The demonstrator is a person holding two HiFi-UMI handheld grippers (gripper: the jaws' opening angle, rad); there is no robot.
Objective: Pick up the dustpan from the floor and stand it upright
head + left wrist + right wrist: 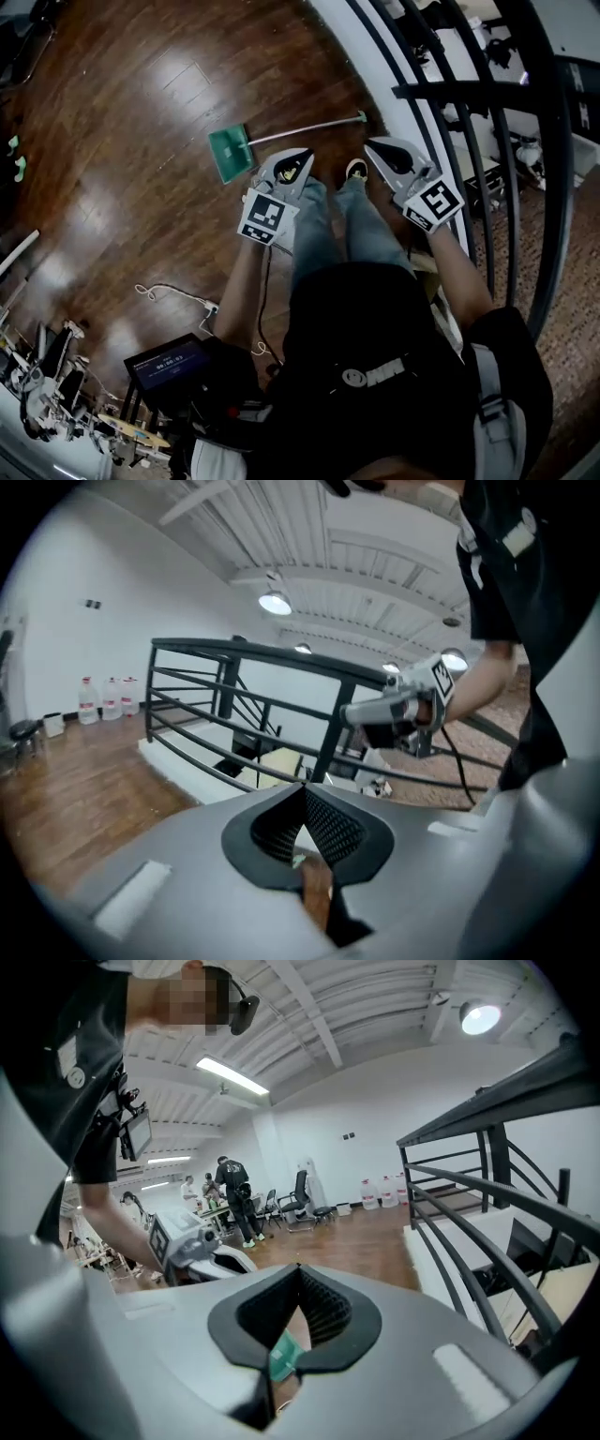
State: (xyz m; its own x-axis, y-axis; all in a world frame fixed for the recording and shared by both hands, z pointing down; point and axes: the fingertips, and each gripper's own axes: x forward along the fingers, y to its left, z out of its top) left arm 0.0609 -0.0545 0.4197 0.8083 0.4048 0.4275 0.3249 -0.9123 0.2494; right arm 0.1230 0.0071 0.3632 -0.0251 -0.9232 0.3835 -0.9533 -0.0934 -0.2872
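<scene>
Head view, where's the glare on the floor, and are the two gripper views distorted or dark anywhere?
Head view: pale glare patches lie on the wooden floor, and the green dustpan is sharp. Left gripper view: fisheye bends the railing, the corners go black, and the ceiling lamp blows out. Right gripper view: the same curved edges, and a round lamp flares.

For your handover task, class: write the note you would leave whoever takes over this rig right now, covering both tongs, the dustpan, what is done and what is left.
Left tongs: shut, empty.
Right tongs: shut, empty.
Dustpan: green, lying on the wooden floor ahead of the person's feet, its long handle running toward the railing.
Done: nothing yet; the dustpan is not yet picked up.
Left: open the tongs, likely grasp the handle, lift, stand the dustpan upright.
</scene>
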